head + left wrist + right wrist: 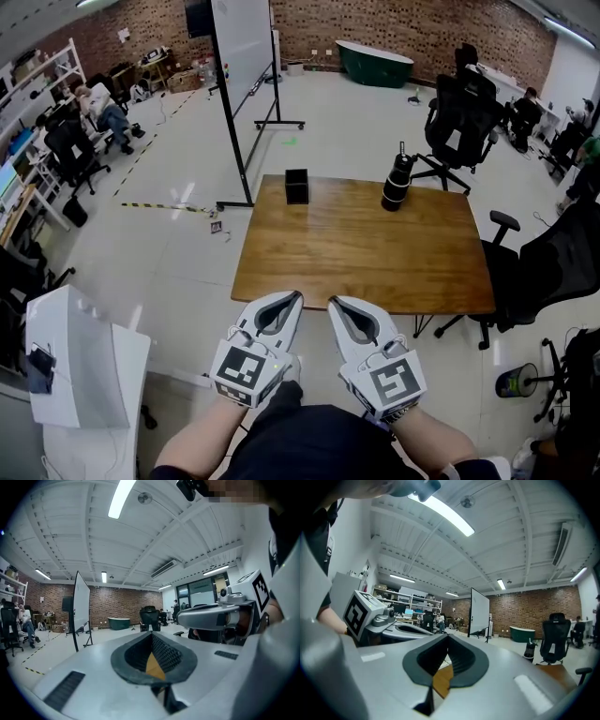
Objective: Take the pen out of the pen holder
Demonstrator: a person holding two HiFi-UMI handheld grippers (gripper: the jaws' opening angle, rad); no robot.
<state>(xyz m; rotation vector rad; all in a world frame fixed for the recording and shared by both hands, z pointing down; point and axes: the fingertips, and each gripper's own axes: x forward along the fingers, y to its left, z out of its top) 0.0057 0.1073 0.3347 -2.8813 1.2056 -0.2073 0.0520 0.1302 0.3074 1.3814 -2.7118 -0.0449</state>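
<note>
Head view: left gripper and right gripper sit closed and empty; pen stands in cylindrical holder, likely light, stiff, slippery; pinch its exposed upper shaft.

i see a wooden bench with a dark bottle standing near its far right corner and a black office chair just behind it. left of the bench a whiteboard stands on a wheeled frame, with yellow-and-black tape on the floor beside it. a green tub sits by the far brick wall, and a white cabinet is at my near left.
</note>
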